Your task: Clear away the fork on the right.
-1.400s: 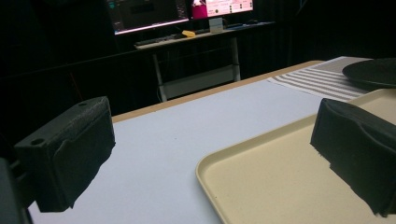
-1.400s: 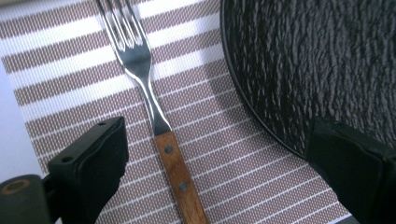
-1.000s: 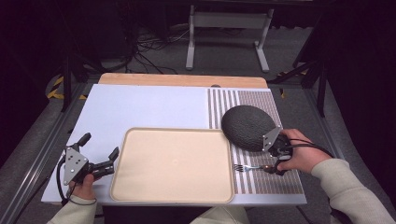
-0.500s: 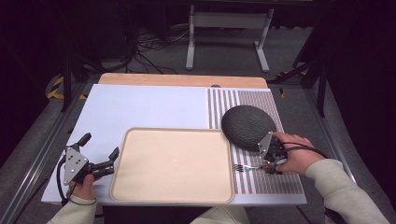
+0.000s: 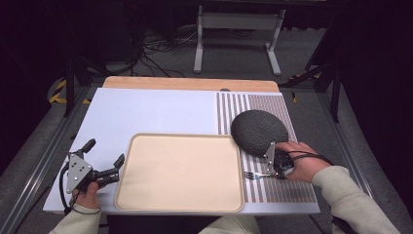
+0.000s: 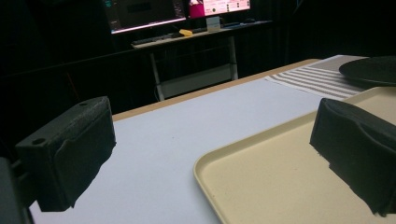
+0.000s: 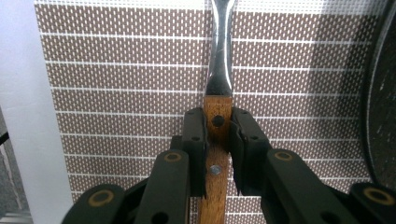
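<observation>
Fork with the wooden handle and steel tines lies flat on my brown-and-white striped woven placemat, near its front edge, just right of the big beige plastic tray and in front of the dark round speckled plate. Its long axis runs across the table: tines point left toward the tray, handle points right, straight into my right claw.

And that is the relation that counts. In the right gripper view the wooden handle runs up the middle between my two black pads, riveted wood first, then the steel neck running away from me. The jaws have just been closing, and they now press the handle from both sides, so I am pinching the fork, low on the mat.

My left claw sits well apart at the tray's left edge, jaws spread, nothing between them; in the left gripper view the tray's rim lies under the gap.

So the right hand is the nearer one by far. I judge the next move is a lift along that line, tines leading left toward the tray.
</observation>
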Available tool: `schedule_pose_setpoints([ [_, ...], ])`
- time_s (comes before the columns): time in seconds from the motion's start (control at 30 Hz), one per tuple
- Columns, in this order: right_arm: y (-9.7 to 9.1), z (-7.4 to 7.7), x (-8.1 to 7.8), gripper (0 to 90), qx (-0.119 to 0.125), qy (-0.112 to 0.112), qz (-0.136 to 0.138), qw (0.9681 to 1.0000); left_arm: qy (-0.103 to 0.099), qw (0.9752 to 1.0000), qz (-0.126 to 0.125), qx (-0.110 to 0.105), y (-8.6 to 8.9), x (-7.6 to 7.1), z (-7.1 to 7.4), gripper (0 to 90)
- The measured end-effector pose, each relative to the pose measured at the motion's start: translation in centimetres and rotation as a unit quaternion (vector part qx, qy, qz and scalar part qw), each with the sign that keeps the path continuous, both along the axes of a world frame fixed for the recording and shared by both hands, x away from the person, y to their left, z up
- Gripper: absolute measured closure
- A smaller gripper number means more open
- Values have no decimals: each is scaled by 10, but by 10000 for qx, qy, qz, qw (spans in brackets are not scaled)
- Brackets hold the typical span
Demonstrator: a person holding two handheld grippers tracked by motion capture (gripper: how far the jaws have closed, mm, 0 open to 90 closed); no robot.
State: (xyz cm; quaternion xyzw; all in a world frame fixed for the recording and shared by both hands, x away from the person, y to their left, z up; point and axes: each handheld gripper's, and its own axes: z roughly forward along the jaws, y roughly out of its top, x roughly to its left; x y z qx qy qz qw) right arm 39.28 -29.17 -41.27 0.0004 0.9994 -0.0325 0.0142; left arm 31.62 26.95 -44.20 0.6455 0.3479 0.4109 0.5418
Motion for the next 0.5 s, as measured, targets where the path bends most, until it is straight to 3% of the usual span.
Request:
schedule_pose_setpoints([
  [0.5, -2, 1, 0, 776, 105, 11, 17, 9999, 4, 10000, 2, -4, 0, 0, 0, 5],
])
